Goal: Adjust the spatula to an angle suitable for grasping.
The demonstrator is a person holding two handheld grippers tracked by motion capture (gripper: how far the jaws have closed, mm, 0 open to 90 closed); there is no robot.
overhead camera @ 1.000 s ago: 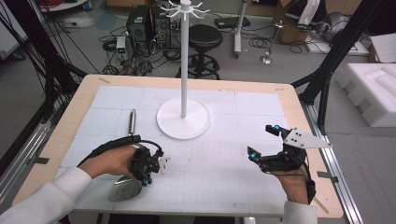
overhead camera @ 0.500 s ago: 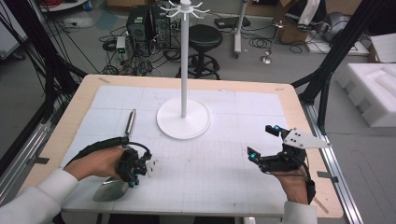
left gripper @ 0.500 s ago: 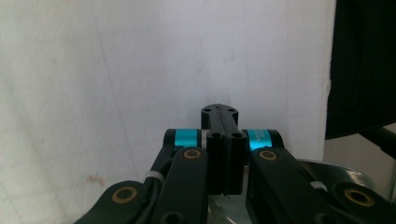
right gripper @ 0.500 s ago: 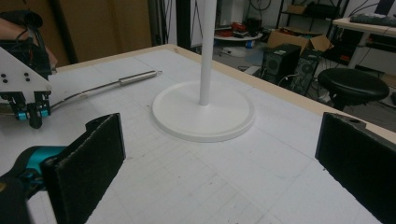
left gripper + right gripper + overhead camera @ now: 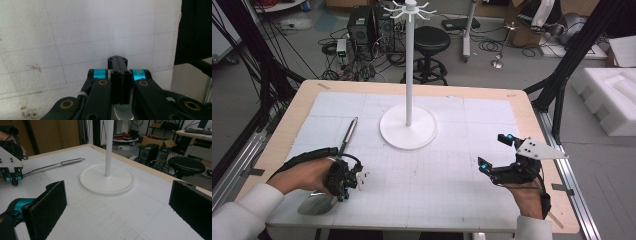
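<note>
Left forearm, white sleeve, enters from the bottom left corner of the high view and runs up and to the right. Hand lies low over the worktop [image 5: 462,165], knuckles up, gripping the left claw [image 5: 357,177], which points toward the right side of the worktop. In the left gripper view its jaws are pressed together, faces meeting, with no gap showing.

Ladle [image 5: 343,150] lies flat on the worktop at the left. Long axis runs from near edge to far side, leaning slightly right. Bowl [image 5: 314,204] at the near end, just below the left hand; handle tip [image 5: 354,121] points away toward the far edge, stopping short of the stand's base [image 5: 408,127]. The mid handle passes under or just beside the left hand. Whether the claw touches it is hard to say; a shiny patch under the jaws in the left gripper view may be the bowl.

Right hand [image 5: 527,197] comes in from the bottom right, wrist cocked up. Right claw [image 5: 497,157] held above the worktop, pointing left and far, toward the stand. Jaws spread wide, nothing between them. It is well apart from the ladle.
</note>
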